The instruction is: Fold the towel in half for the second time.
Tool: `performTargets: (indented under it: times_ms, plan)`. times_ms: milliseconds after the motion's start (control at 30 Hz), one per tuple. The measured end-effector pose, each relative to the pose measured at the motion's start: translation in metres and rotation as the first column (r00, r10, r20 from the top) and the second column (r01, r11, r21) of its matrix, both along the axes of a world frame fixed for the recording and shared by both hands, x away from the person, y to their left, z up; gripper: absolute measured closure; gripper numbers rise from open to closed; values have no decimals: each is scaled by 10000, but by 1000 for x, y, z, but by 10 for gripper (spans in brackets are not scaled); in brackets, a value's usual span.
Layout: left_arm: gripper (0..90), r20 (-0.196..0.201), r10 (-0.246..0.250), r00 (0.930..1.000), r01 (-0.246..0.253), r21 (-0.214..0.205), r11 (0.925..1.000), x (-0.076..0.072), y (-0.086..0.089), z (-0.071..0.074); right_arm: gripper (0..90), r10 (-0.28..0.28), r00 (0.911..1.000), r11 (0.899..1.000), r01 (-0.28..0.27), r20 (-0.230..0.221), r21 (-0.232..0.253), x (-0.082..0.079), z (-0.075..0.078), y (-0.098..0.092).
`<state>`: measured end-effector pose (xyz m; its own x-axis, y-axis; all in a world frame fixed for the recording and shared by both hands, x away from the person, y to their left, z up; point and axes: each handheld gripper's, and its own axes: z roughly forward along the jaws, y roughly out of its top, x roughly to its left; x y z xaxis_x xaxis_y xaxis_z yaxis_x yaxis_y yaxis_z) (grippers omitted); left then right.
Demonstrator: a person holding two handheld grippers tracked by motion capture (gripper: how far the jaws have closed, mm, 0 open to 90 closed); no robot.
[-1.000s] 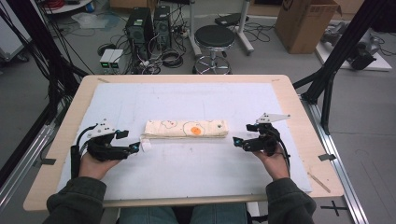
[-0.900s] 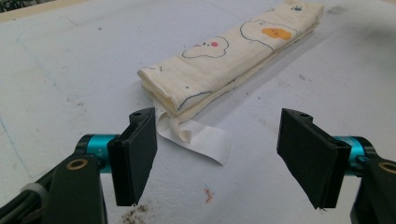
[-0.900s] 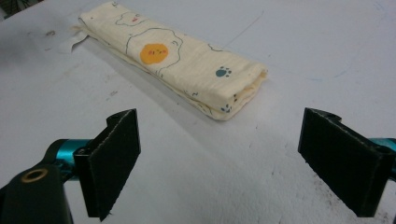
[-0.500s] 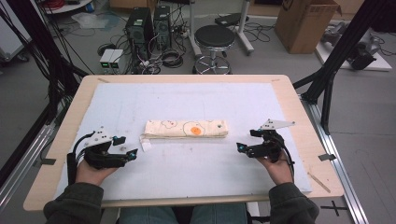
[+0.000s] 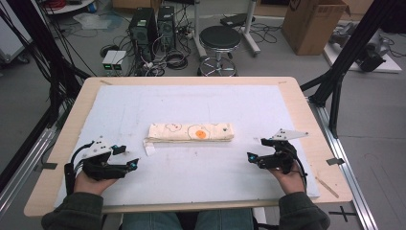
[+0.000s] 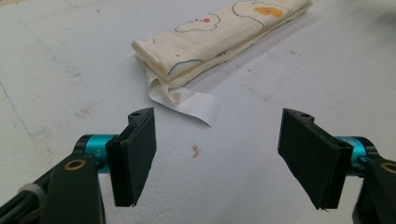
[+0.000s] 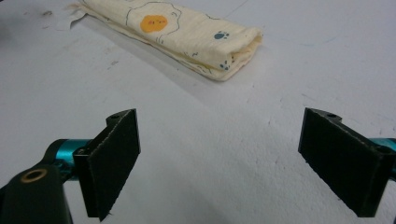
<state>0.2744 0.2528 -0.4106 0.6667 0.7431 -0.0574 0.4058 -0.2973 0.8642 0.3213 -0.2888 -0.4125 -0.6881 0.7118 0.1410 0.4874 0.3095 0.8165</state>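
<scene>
The folded cloth point(image 5: 190, 132) was left lying flat on the table point(image 5: 306, 120), apparently finished; the left claw point(image 5: 125, 159) and right claw point(image 5: 252, 156) were held spread, well apart from it.

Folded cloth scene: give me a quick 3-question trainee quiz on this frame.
1. True or false: the left claw grips the folded cloth.
2. The white tag sticks out at the cloth's end nearer which claw: A left, B right?
3. What colour is the round blot printed on the cloth?

Key: 1 false, both the left claw and the right claw are open and clear of the cloth; 2 A; 3 orange.
</scene>
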Motion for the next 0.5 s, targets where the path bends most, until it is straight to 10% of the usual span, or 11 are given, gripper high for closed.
performTargets:
  times_ms: [500]
  plan:
    - [261,117,119,9999,-118,-97,9999,-10,5,-3,120,-162,9999,9999,162,50,21,-12,-6,-9]
